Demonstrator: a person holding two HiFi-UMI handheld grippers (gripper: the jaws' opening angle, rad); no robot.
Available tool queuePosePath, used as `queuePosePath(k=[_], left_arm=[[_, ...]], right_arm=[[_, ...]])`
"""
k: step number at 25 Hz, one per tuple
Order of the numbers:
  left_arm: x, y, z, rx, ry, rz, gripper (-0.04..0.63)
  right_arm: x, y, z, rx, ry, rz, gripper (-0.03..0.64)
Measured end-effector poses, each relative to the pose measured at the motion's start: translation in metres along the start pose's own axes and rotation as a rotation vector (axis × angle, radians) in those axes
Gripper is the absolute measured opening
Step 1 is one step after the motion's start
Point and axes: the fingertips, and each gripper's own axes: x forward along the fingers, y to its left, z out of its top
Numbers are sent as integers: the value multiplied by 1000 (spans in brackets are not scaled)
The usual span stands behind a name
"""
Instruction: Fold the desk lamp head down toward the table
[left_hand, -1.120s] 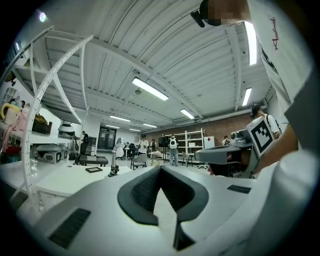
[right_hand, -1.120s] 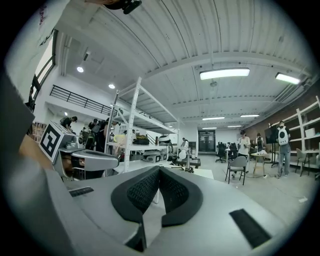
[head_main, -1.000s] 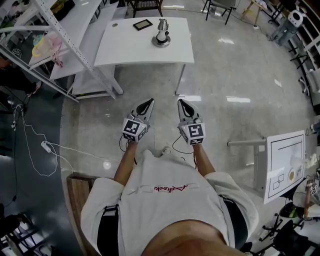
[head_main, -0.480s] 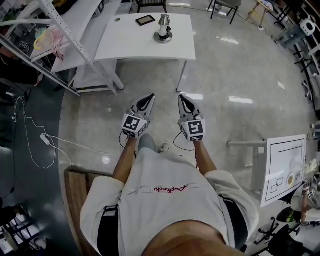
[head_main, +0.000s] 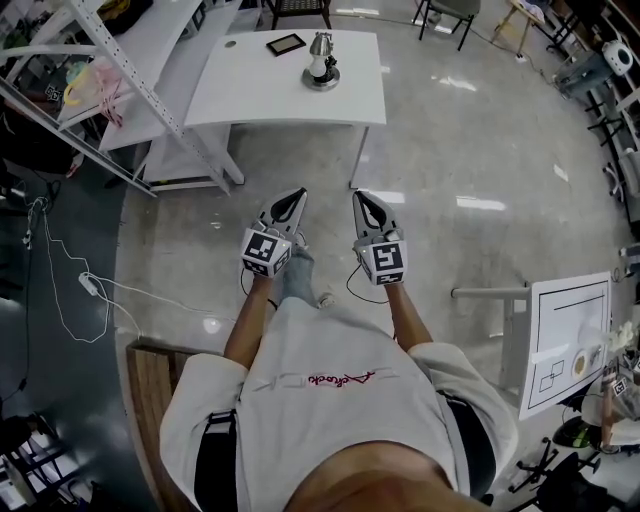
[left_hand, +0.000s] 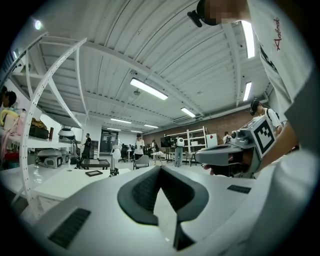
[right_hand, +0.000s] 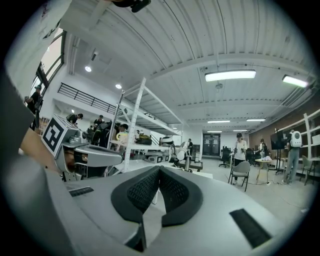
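Note:
The desk lamp (head_main: 321, 62) stands upright on a round base on the white table (head_main: 250, 95) at the top of the head view, far ahead of both grippers. In the left gripper view the lamp (left_hand: 114, 159) is small and distant, and the right gripper view shows the lamp (right_hand: 186, 159) the same way. My left gripper (head_main: 295, 197) and right gripper (head_main: 360, 198) are held side by side over the floor, pointing level at the table. Both are shut with nothing in them, as the left gripper (left_hand: 159, 172) and right gripper (right_hand: 159, 172) show close up.
A black tablet (head_main: 286, 44) lies on the table left of the lamp. A metal shelf rack (head_main: 130, 90) stands at the left, and a cable (head_main: 90, 285) trails on the floor. A stand with a white sheet (head_main: 565, 340) is at the right. People stand far off.
The person's leg has stepped forward under the grippers and the view has shifted slightly. Both grippers keep their place side by side and stay shut.

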Motion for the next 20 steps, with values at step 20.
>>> queuePosePath(k=[20], left_arm=[[73,72,-16,-34,-7,15,20]], right_arm=[[90,-44,-16,-14,10,4,18]])
